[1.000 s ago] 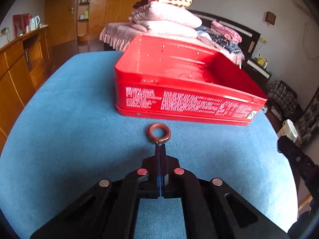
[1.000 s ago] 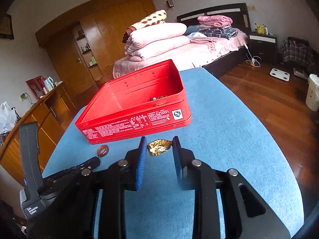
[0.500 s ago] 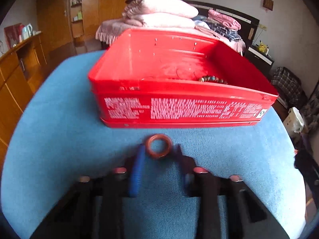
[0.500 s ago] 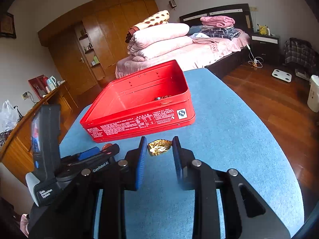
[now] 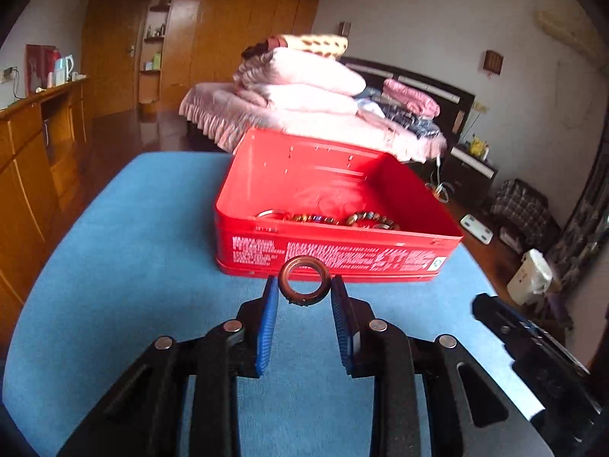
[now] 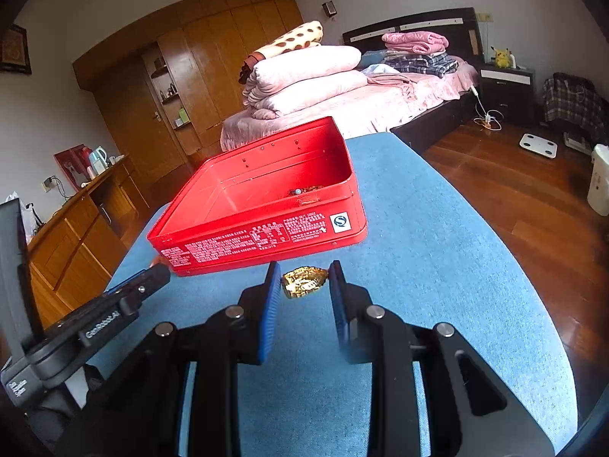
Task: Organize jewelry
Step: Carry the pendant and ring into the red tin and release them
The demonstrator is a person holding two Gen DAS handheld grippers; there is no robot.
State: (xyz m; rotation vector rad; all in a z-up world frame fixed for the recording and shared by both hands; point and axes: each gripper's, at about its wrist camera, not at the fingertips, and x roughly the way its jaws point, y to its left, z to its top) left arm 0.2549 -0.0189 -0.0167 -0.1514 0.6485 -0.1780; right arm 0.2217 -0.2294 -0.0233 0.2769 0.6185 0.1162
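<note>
While the left gripper (image 5: 303, 291) pinches a brown ring (image 5: 303, 281) between its blue pads, lifted above the blue table (image 5: 125, 236), the right gripper (image 6: 302, 283) pinches a gold jewelry piece (image 6: 304, 282) in the same way. Just beyond both stands the open red tin (image 5: 335, 255), with bead bracelets (image 5: 342, 219) inside near its front wall.

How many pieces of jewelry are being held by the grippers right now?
2. A brown ring sits in the left gripper, and a gold piece in the right gripper. More jewelry lies inside the red tin.
</note>
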